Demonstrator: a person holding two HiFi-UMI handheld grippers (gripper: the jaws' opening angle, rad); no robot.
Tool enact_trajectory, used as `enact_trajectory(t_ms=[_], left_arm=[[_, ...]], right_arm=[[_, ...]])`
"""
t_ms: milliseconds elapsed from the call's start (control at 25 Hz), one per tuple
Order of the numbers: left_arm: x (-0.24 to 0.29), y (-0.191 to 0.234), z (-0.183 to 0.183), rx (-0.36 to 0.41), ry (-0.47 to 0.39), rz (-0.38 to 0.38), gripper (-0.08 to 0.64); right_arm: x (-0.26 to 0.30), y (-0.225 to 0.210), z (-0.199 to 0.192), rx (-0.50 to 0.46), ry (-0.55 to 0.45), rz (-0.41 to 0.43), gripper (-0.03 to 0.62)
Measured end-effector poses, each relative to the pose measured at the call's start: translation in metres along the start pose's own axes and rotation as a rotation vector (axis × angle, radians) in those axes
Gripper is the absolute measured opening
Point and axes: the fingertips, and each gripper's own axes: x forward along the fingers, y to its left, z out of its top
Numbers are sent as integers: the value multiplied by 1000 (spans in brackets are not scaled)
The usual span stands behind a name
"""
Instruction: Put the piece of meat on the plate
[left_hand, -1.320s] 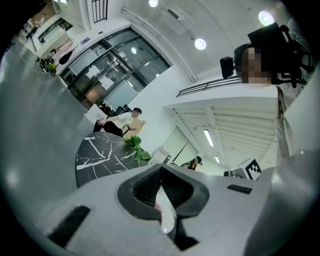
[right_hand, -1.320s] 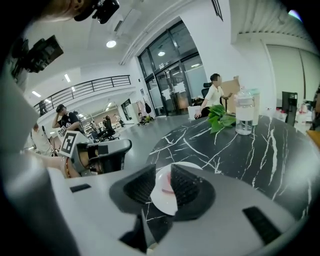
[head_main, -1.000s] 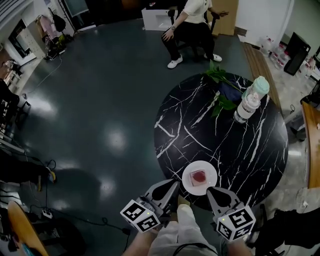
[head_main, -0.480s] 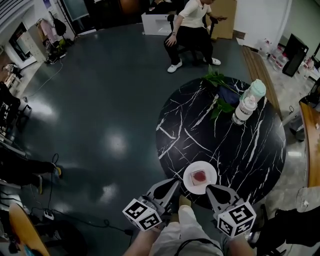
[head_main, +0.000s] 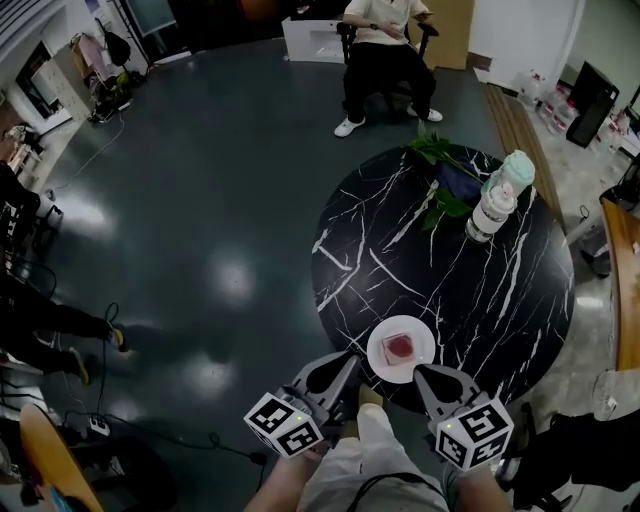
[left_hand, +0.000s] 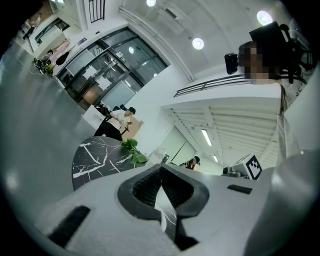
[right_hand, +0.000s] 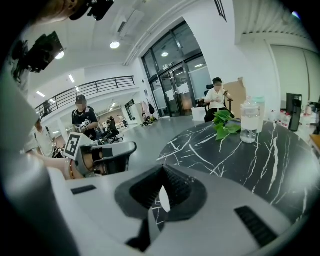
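Note:
A red piece of meat (head_main: 399, 347) lies in the middle of a small white plate (head_main: 384, 362) at the near edge of the round black marble table (head_main: 480, 300). Both grippers hover just short of that edge, apart from the plate. My left gripper (head_main: 346, 361) is to the plate's lower left, shut and empty, its tips together in the left gripper view (left_hand: 161, 172). My right gripper (head_main: 421, 374) is to the plate's lower right, also shut with nothing in it (right_hand: 162, 173). Neither gripper view shows the plate or the meat.
A clear water bottle (head_main: 497, 205) with a pale green cap and a leafy green sprig (head_main: 438, 160) stand at the table's far side. A person sits on a chair (head_main: 382, 45) beyond the table. Dark floor spreads to the left.
The seated person at the back has shifted in the chair. Grippers, plate and meat stand as before.

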Motion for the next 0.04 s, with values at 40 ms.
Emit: enact_trajectory(t_ms=[40], left_arm=[[0, 1, 0, 0, 0, 1, 8]], right_arm=[[1, 0, 0, 0, 0, 2, 11]])
